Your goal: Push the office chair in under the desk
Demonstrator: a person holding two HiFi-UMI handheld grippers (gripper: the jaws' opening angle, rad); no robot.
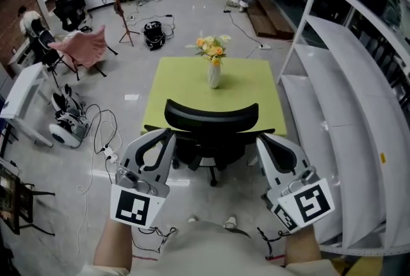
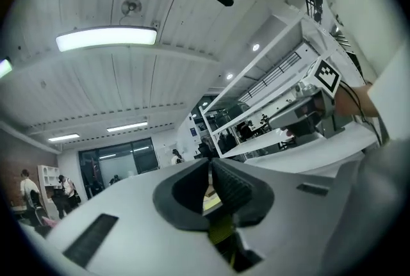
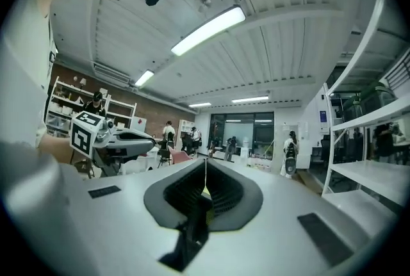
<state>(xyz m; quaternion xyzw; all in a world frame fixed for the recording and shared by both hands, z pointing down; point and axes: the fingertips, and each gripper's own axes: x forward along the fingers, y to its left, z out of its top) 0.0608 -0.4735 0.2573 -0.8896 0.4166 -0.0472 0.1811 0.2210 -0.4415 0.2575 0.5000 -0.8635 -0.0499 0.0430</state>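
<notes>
twice over, held left gripper (image 1: 170,134) and right gripper (image 1: 260,139) clenched, empty, just behind chair (image 1: 211,116). saw chair at desk (image 1: 186,86) edge.

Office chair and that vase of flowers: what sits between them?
Nothing but a bare stretch of the yellow-green desk top separates the office chair from the vase of flowers, as the head view shows.

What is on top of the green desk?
A white vase of yellow and orange flowers stands on the green desk. The black chair hides its near edge.
</notes>
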